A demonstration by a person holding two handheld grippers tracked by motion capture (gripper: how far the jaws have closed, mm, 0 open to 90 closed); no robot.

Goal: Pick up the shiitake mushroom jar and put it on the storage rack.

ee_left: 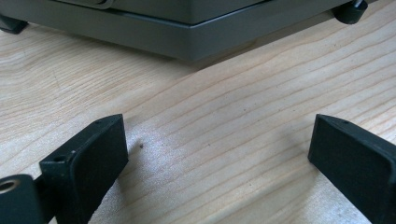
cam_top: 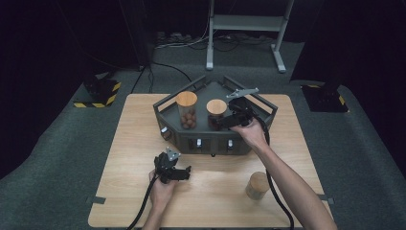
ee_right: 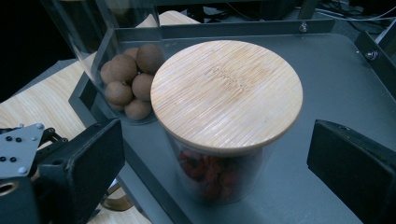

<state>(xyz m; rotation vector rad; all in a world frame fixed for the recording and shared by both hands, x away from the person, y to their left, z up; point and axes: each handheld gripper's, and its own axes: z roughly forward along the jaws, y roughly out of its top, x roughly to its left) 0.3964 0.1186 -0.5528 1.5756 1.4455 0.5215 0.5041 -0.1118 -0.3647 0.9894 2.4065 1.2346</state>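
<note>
A dark grey tray (cam_top: 210, 143) stands at the back of the wooden table. On it are a tall glass jar of brown balls (cam_top: 186, 111) and a short jar of red pieces (cam_top: 216, 112), both with bamboo lids. In the right gripper view the short jar (ee_right: 226, 98) sits between my right gripper's (ee_right: 215, 158) jaws, with a gap on each side; the tall jar (ee_right: 128, 81) is behind it to the left. My right gripper (cam_top: 219, 121) is open at the short jar. My left gripper (cam_top: 185, 173) rests open near the table's front, over bare wood (ee_left: 217, 154).
A third lidded jar (cam_top: 257, 185) stands on the table at front right, beside my right forearm. The tray has raised rails (cam_top: 265, 106) around its back and sides. The tray's base (ee_left: 187, 37) lies just beyond my left gripper. Cables trail off the front edge.
</note>
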